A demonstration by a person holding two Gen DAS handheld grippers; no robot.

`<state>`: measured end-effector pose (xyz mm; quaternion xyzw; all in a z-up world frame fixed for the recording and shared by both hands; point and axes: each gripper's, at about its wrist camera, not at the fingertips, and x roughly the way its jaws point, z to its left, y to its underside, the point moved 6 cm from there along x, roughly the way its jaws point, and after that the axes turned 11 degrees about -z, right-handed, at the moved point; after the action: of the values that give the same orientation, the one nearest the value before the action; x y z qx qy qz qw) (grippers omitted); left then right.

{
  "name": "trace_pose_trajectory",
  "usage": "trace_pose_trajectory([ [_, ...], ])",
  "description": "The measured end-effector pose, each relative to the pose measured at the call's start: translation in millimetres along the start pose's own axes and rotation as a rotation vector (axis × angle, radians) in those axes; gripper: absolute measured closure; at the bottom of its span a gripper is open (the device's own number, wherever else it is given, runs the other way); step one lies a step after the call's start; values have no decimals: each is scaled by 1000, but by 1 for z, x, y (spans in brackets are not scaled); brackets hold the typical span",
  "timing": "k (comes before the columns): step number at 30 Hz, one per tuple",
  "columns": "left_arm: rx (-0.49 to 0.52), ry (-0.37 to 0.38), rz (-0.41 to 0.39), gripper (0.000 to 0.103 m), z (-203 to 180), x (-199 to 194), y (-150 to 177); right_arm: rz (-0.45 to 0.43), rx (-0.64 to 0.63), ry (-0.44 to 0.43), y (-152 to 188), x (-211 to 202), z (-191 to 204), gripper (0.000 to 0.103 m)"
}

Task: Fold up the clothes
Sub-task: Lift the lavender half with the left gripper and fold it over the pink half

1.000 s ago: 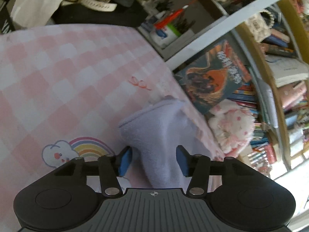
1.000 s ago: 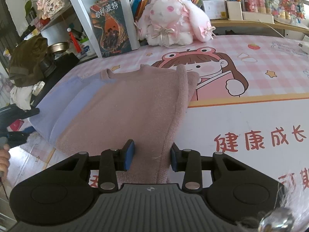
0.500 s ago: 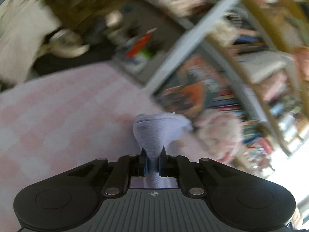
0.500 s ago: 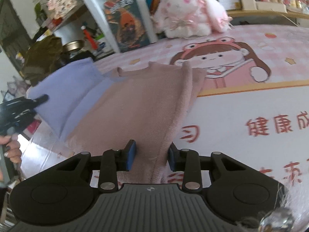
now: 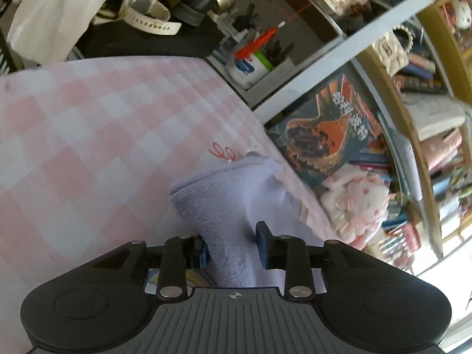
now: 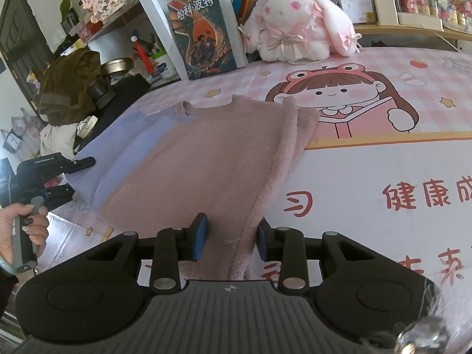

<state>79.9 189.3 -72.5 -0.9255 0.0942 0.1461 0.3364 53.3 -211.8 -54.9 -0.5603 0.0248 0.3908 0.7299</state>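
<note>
You're letting go with your left gripper point(image 5: 233, 246): half a second ago its jaws were pinched on the lavender fleece sleeve point(image 5: 233, 203), and now they're standing apart around it. Your right gripper point(image 6: 228, 240) is sitting wide too, straddling the hem of the fuzzy pink-and-lavender sweater point(image 6: 206, 159), which is lying flat near the left edge of the pink cartoon-print table point(image 6: 368, 159) (sleeve fold probably still undone).
</note>
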Motion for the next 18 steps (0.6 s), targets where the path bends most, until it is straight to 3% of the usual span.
trace_pose_trajectory([
  [5, 15, -3, -15, 87, 3, 0, 2, 2, -10, 1, 0, 0, 1, 69],
  [15, 14, 13, 0, 88, 6, 1, 1, -63, 62, 47, -21, -5, -24, 68],
  [18, 10, 12, 2, 88, 6, 1, 1, -48, 79, 29, -18, 3, -29, 78],
])
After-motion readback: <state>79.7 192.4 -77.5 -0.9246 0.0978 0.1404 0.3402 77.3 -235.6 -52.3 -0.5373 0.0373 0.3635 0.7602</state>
